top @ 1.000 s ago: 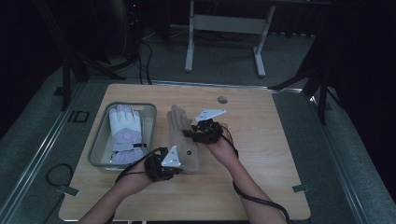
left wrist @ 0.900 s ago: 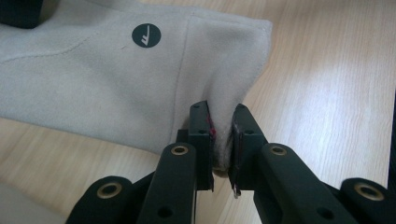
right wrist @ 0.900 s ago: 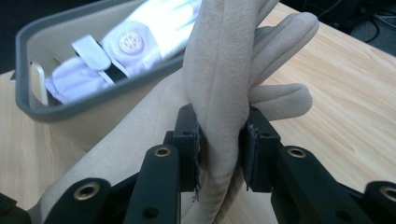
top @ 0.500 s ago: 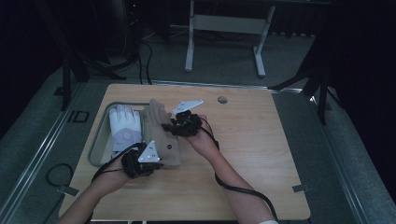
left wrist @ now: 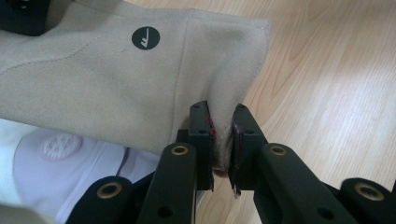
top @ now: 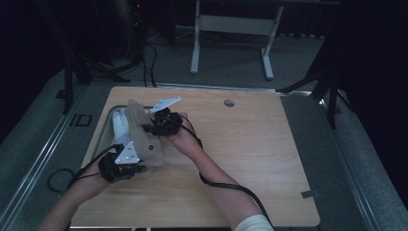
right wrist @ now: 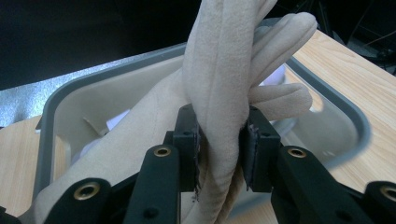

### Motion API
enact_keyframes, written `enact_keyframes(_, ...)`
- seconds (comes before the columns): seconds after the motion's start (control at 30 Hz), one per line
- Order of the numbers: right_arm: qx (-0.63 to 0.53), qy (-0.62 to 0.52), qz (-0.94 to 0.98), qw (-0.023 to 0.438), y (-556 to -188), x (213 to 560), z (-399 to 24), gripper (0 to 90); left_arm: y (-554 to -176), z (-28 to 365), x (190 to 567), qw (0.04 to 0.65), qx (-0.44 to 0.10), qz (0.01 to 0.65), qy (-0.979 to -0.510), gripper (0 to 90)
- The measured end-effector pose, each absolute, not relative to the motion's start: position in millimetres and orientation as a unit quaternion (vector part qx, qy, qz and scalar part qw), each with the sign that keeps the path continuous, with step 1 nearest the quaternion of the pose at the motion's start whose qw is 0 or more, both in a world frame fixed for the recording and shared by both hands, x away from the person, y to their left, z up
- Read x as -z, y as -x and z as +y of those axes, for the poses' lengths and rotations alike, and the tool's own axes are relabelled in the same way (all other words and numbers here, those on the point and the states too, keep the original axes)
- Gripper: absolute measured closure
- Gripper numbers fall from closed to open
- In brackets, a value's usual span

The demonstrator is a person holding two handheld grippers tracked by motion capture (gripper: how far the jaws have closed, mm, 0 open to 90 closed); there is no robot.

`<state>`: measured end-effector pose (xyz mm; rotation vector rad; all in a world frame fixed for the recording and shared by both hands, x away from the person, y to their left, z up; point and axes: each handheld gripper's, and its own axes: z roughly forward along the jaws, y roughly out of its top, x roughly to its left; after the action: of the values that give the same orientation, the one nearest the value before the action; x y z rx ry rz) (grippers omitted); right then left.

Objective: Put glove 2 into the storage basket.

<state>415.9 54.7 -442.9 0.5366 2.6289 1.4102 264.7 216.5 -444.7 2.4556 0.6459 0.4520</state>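
The table [top: 250, 159] carries its load at the left edge; the centre and right of the wooden top lie bare, with one small round plug [top: 229, 102] near the far edge. A grey tray [right wrist: 65, 93] sits at the table's left side, its rounded rim close to that edge. A white glove [top: 120, 126] lies inside the tray.

The beige glove [top: 144, 139] is held off the table above the tray's right rim, stretched between both tools, fingers toward the far side and cuff toward the person.

The left hand-held gripper [left wrist: 223, 140] is clenched on the cuff corner of the beige glove: the jaws stand almost together with a thin fold of fabric pinched between the pads. In the high view it sits at the near left of the table [top: 126, 163].

The right hand-held gripper [right wrist: 219, 140] grasps the finger end of the beige glove (the jaws stand wider here, since a thick bundle of fabric fills the gap). The glove fingers hang over the tray.

Markings: a dark round label [left wrist: 145, 38] with a pale mark is fixed near the cuff; a faint round print [left wrist: 60, 145] on the white glove is unreadable.
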Motion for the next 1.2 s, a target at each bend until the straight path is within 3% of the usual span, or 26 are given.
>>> enact_keyframes(0.57, -0.454, -0.157, 0.876, 0.041, -429.0, 449.6, 118.6, 70.3, -269.4, 260.4, 449.8, 0.271, -0.168, 0.287, -0.903, 81.7)
enact_keyframes(0.87, -0.418, -0.187, 0.888, 0.034, -439.7, 480.0, 121.3, 69.1, -280.2, 259.6, 464.6, 0.271, -0.150, 0.297, -0.903, 81.6)
enact_keyframes(1.2, -0.411, -0.208, 0.888, 0.021, -450.7, 491.3, 121.1, 66.2, -290.4, 257.6, 474.3, 0.268, -0.140, 0.308, -0.902, 81.5)
